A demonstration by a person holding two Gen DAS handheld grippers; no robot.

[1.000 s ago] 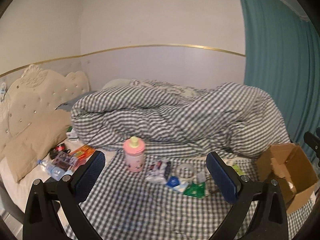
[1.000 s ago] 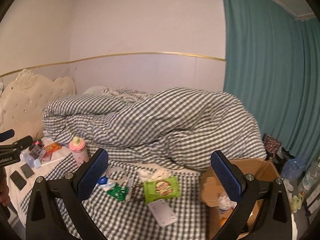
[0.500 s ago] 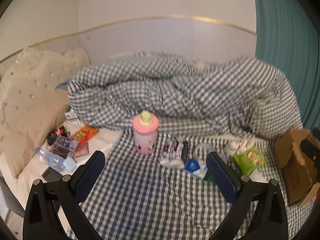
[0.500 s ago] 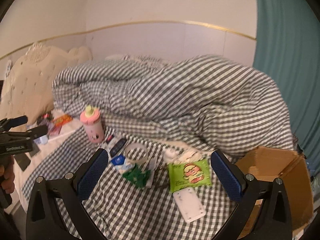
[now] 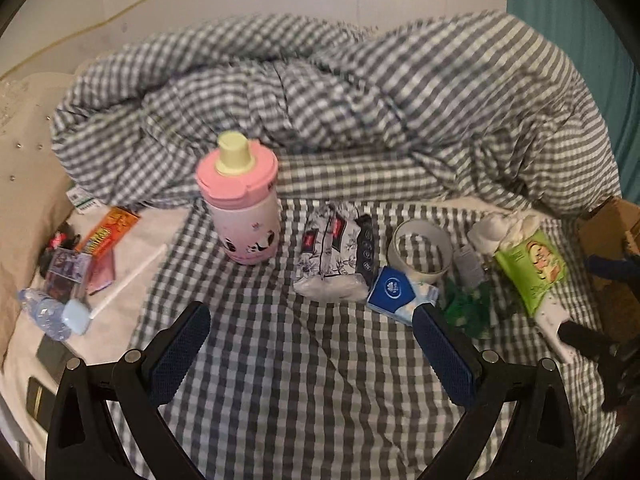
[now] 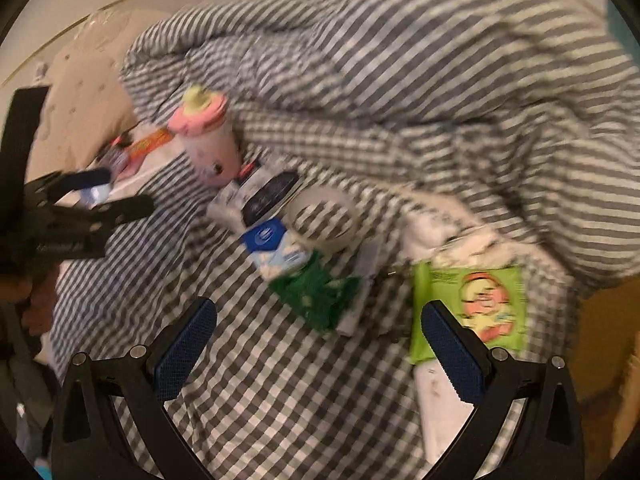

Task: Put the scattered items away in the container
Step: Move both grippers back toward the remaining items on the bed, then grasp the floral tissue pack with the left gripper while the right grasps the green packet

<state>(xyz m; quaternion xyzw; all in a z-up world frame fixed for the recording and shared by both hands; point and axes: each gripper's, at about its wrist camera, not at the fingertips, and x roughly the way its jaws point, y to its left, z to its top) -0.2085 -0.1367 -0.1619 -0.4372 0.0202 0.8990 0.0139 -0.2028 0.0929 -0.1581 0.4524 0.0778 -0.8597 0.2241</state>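
Grey-checked bedsheet (image 5: 304, 380) carries scattered items; brown cardboard box (image 5: 616, 220) at right edge. Left gripper (image 5: 312, 336) and right gripper (image 6: 318, 334) both wide open, empty. Step: approach. Next, probably: close on green snack packet (image 6: 468, 304); view blurred.

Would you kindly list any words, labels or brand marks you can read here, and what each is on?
No text reads with certainty.
Orange snack packet: yellow lettering, blurred.
Blue tissue pack: white round logo, words too small.
Green pouch: cartoon figure, print illegible.
Left gripper: pale lettering on its body, smeared.
Pink bottle: pandas only.
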